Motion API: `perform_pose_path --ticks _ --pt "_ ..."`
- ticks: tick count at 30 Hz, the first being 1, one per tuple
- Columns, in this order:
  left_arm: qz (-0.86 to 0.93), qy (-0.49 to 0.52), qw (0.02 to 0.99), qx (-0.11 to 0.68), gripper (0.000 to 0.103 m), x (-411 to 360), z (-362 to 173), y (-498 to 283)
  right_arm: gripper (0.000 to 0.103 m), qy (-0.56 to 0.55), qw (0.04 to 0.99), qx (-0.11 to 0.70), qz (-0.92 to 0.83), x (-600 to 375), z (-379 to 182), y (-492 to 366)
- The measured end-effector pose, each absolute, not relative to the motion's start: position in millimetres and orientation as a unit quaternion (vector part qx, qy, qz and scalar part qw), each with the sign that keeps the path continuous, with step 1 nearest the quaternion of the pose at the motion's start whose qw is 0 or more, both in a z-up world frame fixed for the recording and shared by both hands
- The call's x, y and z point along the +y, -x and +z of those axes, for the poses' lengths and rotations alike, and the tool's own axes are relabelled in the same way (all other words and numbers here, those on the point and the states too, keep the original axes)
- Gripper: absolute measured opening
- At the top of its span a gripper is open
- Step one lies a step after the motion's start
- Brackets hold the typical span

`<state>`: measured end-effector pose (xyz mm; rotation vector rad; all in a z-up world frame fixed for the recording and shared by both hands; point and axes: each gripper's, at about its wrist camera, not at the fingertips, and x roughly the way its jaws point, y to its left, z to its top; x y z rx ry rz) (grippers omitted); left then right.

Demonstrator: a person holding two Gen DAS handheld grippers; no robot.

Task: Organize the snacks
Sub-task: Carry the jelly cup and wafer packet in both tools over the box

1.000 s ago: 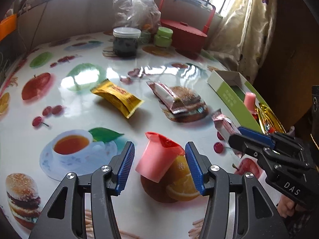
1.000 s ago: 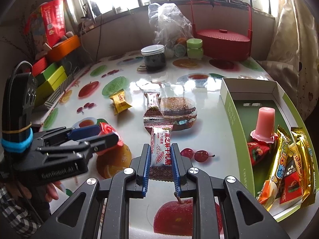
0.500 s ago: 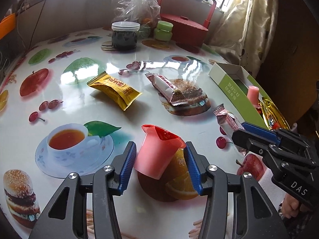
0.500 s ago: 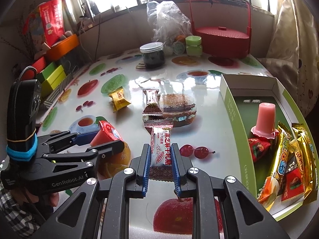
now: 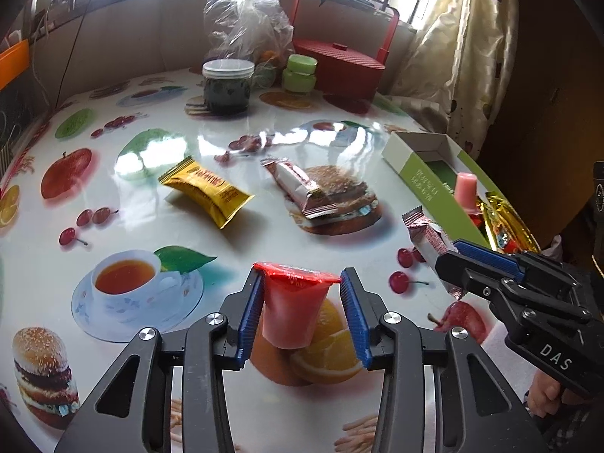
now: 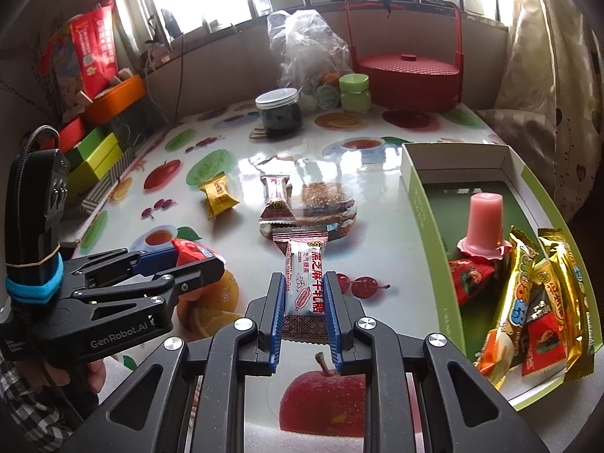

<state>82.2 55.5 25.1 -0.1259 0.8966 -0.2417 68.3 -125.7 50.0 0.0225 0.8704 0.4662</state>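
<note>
A pink jelly cup (image 5: pixel 292 309) with a red foil lid stands upright between the blue pads of my left gripper (image 5: pixel 301 283). Its jaws are closing, and the lid's rim touches both pads. The right wrist view shows that left gripper (image 6: pixel 196 260) from the side with the cup's lid (image 6: pixel 190 251) at its tip. My right gripper (image 6: pixel 302 283) is shut on a white-and-red candy bar (image 6: pixel 305 275), held low over the table. A green box (image 6: pixel 426 219) to the right holds another jelly cup (image 6: pixel 485 215) and several gold and red packets. A yellow packet (image 5: pixel 205 190) and a brown wrapped bar (image 5: pixel 298 185) lie mid-table.
At the table's far edge stand a dark jar (image 5: pixel 227 88), a small green jar (image 5: pixel 300 73), a red handled basket (image 5: pixel 339 64) and a plastic bag (image 5: pixel 245 19). Coloured boxes (image 6: pixel 94 158) are stacked along the left side. A curtain (image 5: pixel 464 56) hangs at the right.
The left jaws have narrowed onto the jelly cup, which went from leaning left to standing upright between the pads. The right gripper keeps its hold on the candy bar and stays put.
</note>
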Motion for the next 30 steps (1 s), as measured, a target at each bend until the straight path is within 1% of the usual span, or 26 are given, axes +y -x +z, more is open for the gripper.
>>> perform_pose_path --ticks 22,30 --pt "-0.169 0.034 0.904 0.39 0.042 1 67 -89 0.019 -0.046 0.903 0.387 0.18 -184 76 -59" --pt "-0.19 0.027 0.903 0.385 0.042 -23 74 -95 0.019 -0.055 0.912 0.377 0.152 -212 83 -57"
